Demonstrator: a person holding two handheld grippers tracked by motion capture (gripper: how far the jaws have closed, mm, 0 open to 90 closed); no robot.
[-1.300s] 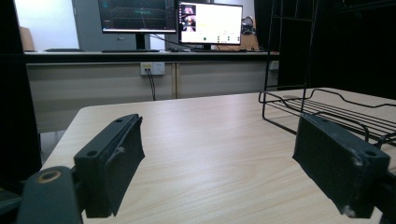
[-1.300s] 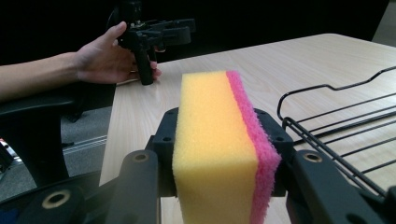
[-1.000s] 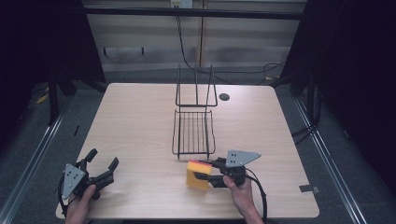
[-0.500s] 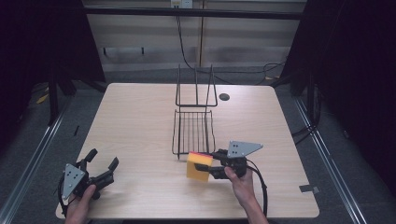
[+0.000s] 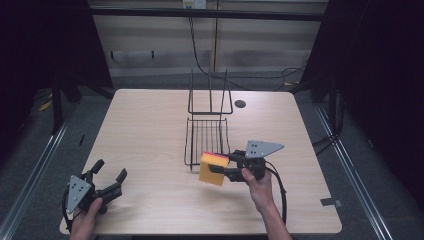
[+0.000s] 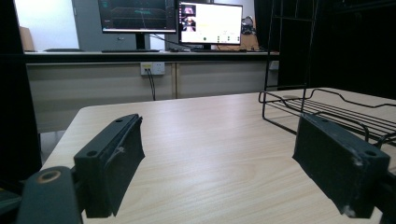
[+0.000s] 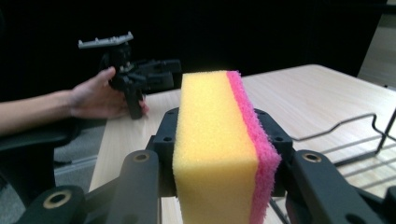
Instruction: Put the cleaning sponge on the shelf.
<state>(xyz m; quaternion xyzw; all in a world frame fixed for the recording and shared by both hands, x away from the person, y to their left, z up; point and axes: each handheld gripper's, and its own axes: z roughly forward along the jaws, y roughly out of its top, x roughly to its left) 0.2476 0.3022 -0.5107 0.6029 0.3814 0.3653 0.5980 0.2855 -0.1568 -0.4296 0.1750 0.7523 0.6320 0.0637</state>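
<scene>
Right claw [image 5: 218,169] grips sponge [image 5: 213,168] beside wire rack [image 5: 207,135].

Your left gripper [image 5: 107,179] sits at about 7 o'clock on the table, jaws spread wide with nothing between them, left hand [image 5: 85,220] wrapped around its grip. Your right gripper [image 5: 214,169] is near 5 o'clock, pointing toward 9 o'clock, jaws clamped on a sponge [image 5: 213,168], right hand [image 5: 257,184] behind it, forearm entering from 6 o'clock.

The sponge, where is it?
In the high view the sponge sits clamped in the right gripper, just above the table, by the wire rack's near edge.
</scene>
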